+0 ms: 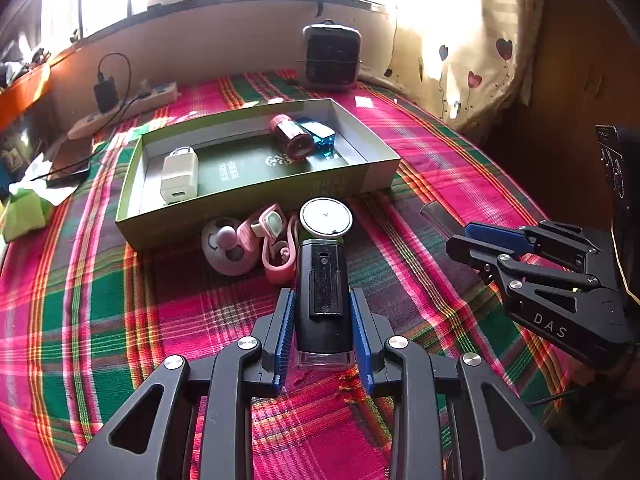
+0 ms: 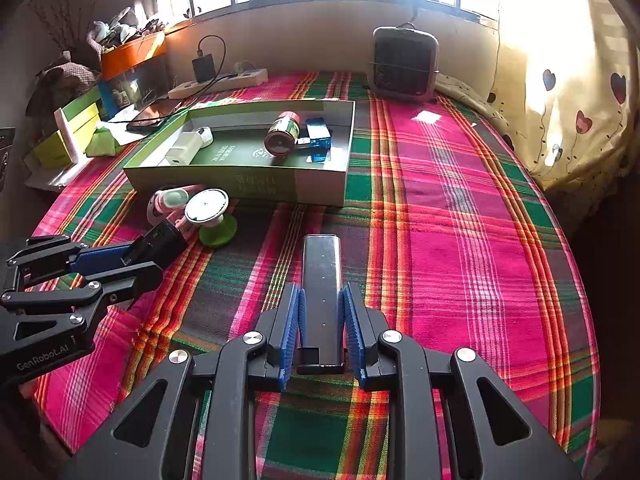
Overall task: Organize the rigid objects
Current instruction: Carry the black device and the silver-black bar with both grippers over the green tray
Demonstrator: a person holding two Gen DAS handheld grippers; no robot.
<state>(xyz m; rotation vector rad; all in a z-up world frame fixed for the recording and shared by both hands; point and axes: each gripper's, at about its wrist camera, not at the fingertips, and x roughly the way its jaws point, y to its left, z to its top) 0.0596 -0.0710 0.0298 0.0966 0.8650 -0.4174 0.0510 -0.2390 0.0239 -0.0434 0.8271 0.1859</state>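
- Gripping a black rectangular device [image 1: 323,296], the left gripper [image 1: 323,332] has its blue pads [image 1: 285,332] pressed to both flanks; the device points at the near wall of the green box [image 1: 256,216].
- Right gripper [image 2: 322,328] is clenched on a slim dark bar [image 2: 321,280], held low over the plaid cloth [image 2: 460,240], near its front middle.
- Box sits toward the cloth's far edge; inside it: a white charger [image 1: 180,174] at the left end, a red-capped bottle [image 1: 290,136] and a blue case [image 1: 320,136] at the right end.
- Loose just before the box's near wall: a round white disc on a green base [image 2: 208,210], a pink earpiece set [image 1: 276,240], a pale round case [image 1: 224,244].
- Step, by my reading: both items grasped and about to be carried to the box. Next move calls for lifting each over the near wall and setting it on bare floor mid-box, clear of the disc.
- Writing: "DAS" on the right gripper's body, "GenRobot.AI" on the left's. Box print is not legible.
- Beyond: small heater [image 2: 404,62], power strip [image 2: 220,82], heart curtain [image 2: 568,92].
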